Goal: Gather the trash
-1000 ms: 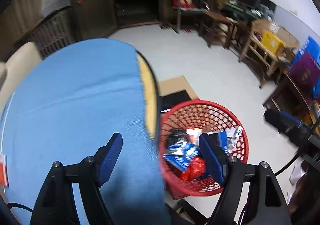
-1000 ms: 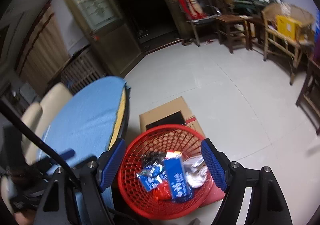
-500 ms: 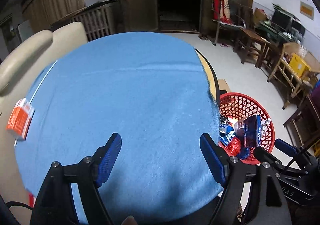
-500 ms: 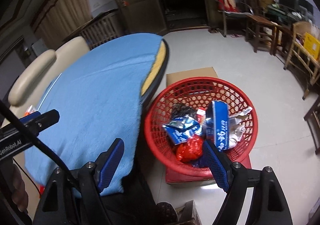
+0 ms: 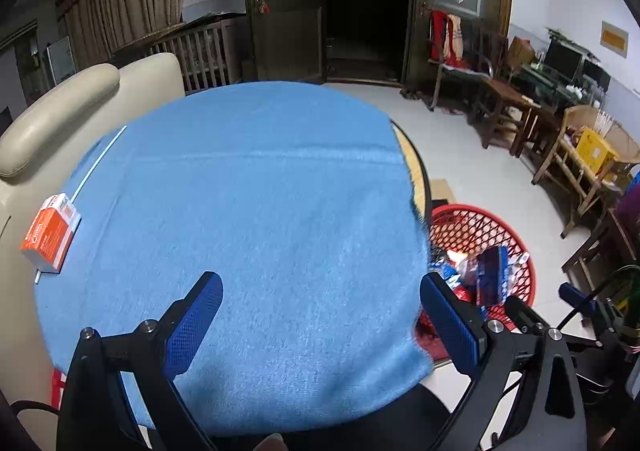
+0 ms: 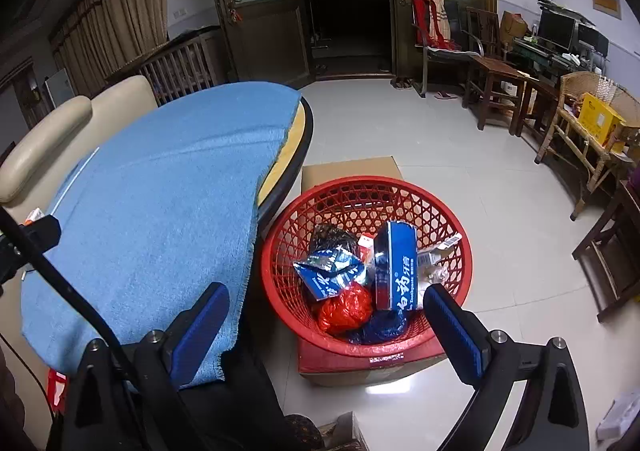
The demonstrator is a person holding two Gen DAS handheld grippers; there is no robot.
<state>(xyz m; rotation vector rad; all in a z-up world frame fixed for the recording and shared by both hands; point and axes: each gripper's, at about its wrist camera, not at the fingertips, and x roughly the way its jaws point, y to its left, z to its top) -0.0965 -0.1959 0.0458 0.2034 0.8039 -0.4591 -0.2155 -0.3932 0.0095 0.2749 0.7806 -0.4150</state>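
An orange and white box (image 5: pixel 50 233) lies at the left edge of the round table under a blue cloth (image 5: pixel 248 219). My left gripper (image 5: pixel 320 315) is open and empty above the near part of the cloth, well right of the box. A red mesh basket (image 6: pixel 360 191) stands on a cardboard box beside the table and holds a blue toothpaste box (image 6: pixel 396 265), blue wrappers and a red crumpled bag (image 6: pixel 346 307). My right gripper (image 6: pixel 328 325) is open and empty above the basket's near rim. The basket also shows in the left wrist view (image 5: pixel 516 239).
A cream chair (image 5: pixel 60 111) stands behind the table at left. A cardboard box (image 6: pixel 352 169) supports the basket. Wooden chairs and tables (image 6: pixel 500 87) line the right wall. Open tiled floor (image 6: pixel 460 155) lies beyond the basket. A dark doorway (image 5: pixel 364 3) is at the back.
My left gripper has swung left from over the basket to over the table, bringing the orange box into view. My right gripper has pulled back, with the basket nearer its fingers.
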